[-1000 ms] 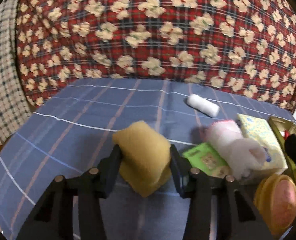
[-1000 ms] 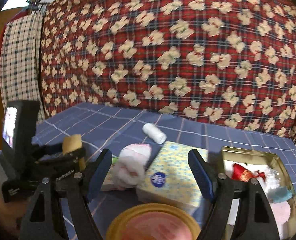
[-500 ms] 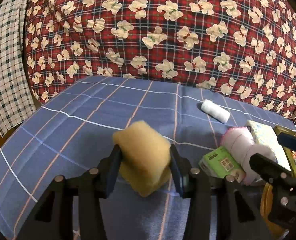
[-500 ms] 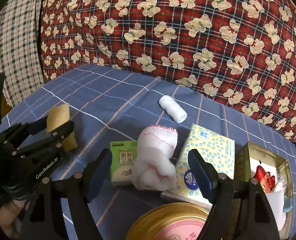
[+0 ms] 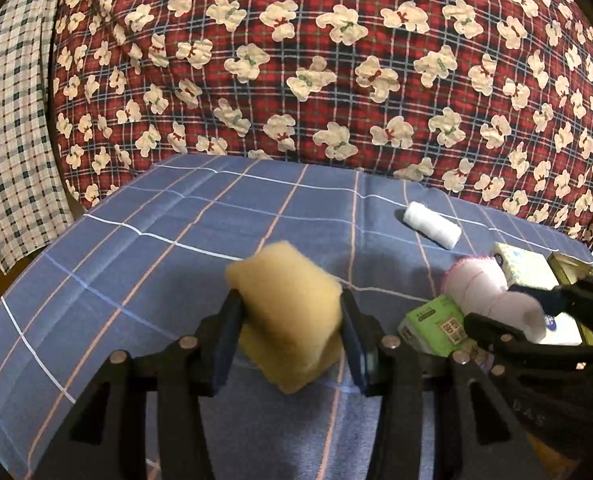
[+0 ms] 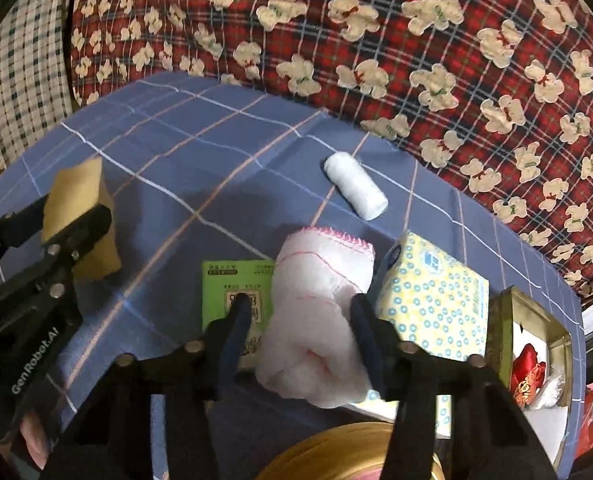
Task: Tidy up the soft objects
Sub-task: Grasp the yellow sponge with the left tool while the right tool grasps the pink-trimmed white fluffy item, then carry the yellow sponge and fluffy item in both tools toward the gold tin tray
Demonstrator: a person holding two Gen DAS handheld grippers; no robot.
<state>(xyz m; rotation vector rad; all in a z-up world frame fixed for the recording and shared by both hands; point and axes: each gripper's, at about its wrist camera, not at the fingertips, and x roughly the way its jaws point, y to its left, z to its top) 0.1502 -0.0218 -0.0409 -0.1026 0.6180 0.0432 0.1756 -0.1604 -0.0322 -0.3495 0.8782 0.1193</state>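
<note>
My left gripper (image 5: pixel 290 320) is shut on a yellow sponge (image 5: pixel 286 312) and holds it over the blue checked cloth (image 5: pixel 176 240). The sponge also shows at the left of the right wrist view (image 6: pixel 78 216). My right gripper (image 6: pixel 300 320) is open, its fingers on either side of a rolled pink-white cloth (image 6: pixel 320 312). That cloth lies between a green tissue pack (image 6: pixel 232 292) and a yellow dotted tissue pack (image 6: pixel 432 304). The rolled cloth also shows in the left wrist view (image 5: pixel 492 292). A white roll (image 6: pixel 354 184) lies farther back.
An open gold tin (image 6: pixel 536 356) with a red item and white items stands at the right. A round gold lid (image 6: pixel 356 456) lies at the near edge. A red bear-print blanket (image 5: pixel 336 60) rises behind the cloth.
My right gripper has moved down and forward around the rolled cloth and its fingers have narrowed. My left gripper still holds the sponge and has lifted slightly.
</note>
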